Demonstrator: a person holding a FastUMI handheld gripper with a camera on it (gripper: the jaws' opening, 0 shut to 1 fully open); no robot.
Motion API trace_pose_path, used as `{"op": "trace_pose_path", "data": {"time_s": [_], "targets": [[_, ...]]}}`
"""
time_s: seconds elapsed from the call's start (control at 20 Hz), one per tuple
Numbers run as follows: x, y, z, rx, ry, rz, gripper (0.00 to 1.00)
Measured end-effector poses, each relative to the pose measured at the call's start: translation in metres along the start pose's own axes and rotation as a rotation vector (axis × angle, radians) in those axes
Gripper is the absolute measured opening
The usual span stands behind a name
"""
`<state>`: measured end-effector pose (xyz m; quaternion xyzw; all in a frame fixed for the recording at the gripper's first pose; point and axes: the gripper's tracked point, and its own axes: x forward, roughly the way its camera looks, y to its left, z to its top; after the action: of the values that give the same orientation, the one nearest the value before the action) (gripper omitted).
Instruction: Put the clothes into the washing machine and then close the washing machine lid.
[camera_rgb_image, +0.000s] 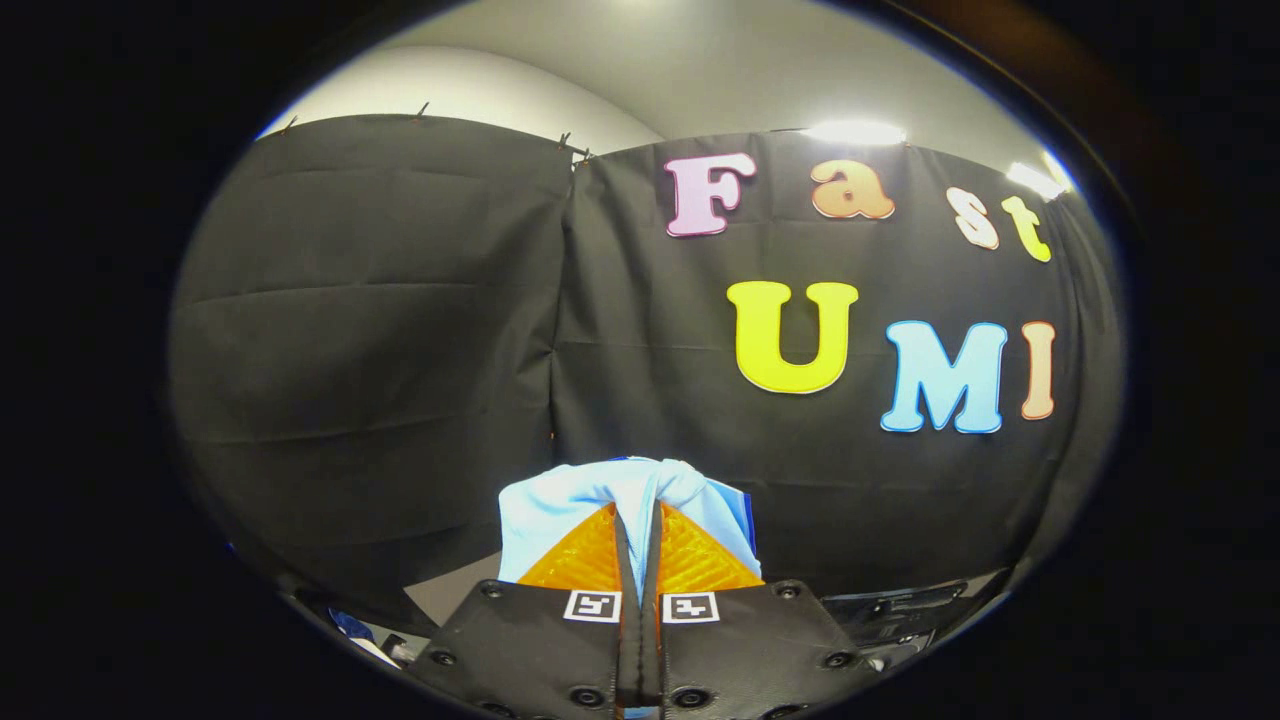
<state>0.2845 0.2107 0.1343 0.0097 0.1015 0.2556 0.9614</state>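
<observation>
A: Nearest first. What is the claw (638, 545) doing?

B: Its two fingers (585, 560) are drawn together almost to a slit, clamped on a bunch of light blue cloth (560, 500). The fabric is pinched between the tips, spills over them and drapes down both sides, more of it on the left.

A: So which step is this?

B: I'd judge it the carrying step. The garment is gripped and held up in the air, touching nothing but the fingers, with the black booth wall (380, 330) well beyond it. It is not in the washing machine yet, and I can't make out the machine or its lid from here.

A: What does the next move call for?

B: Probably tipping the claw down to find the drum opening, carrying the cloth over it, then parting the fingers so it drops in. The lid comes after.

A: How does the cloth look?

B: Soft and crumpled, pale blue with a darker blue edge showing at its right side. It hangs loose, so a trailing fold could catch on the opening's rim.

A: And farther off?

B: The draped wall, with pale ceiling (700, 60) above it. Low down are some dark shapes I can't identify.
</observation>
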Motion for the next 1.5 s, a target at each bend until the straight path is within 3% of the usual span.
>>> {"op": "trace_pose_path", "data": {"time_s": [0.85,1.25,1.5], "targets": [[-0.075,-0.188,-0.018,0.073,0.049,-0.125,0.01],[-0.089,-0.227,-0.045,0.083,0.074,-0.138,0.01],[-0.09,-0.241,-0.096,0.07,0.143,-0.148,0.01]]}}
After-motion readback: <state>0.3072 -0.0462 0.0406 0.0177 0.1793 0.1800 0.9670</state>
